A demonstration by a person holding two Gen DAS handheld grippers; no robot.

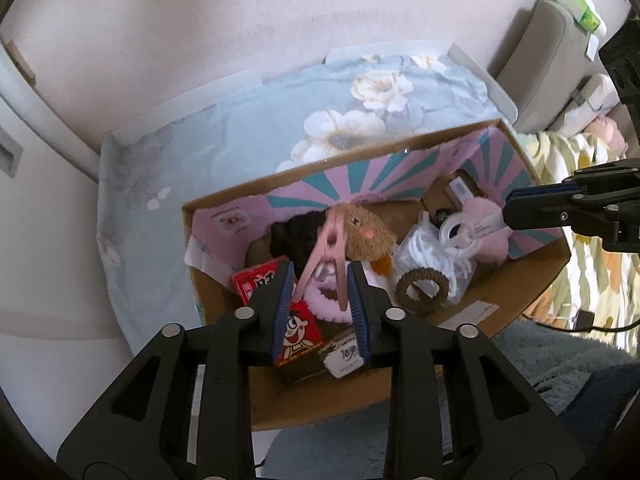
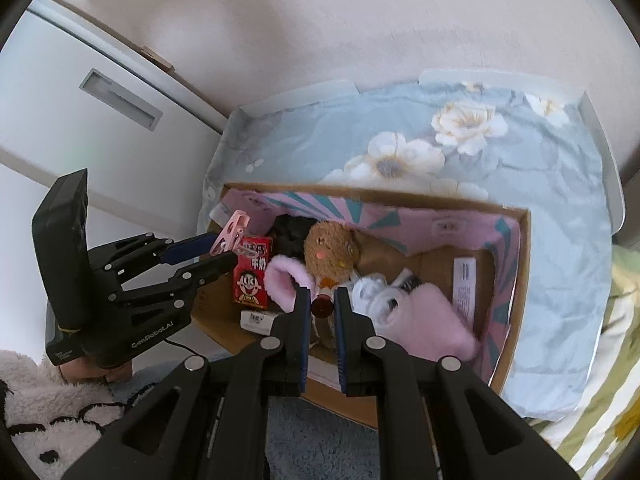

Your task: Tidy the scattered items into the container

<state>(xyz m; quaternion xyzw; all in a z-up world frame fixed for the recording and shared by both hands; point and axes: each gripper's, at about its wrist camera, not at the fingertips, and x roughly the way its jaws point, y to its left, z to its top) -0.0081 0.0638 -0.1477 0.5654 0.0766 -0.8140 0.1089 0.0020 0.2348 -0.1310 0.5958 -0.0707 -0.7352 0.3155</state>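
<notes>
We hold the pink clothespin (image 1: pixel 328 248) in the left gripper (image 1: pixel 320 280), jaws clamped on its splayed legs above the cardboard box (image 1: pixel 520 280). Light, stiff, slippery plastic, we judge; right gripper (image 2: pixel 321 300) jaws narrow, seemingly empty.

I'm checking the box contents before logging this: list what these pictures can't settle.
- Black item: left wrist view, behind the pink clothespin and brown plush; identity unclear.
- White label: left wrist view, partly behind the left gripper fingers; print too small.
- Brown bottle: right wrist view, mostly hidden between the right gripper fingers.
</notes>
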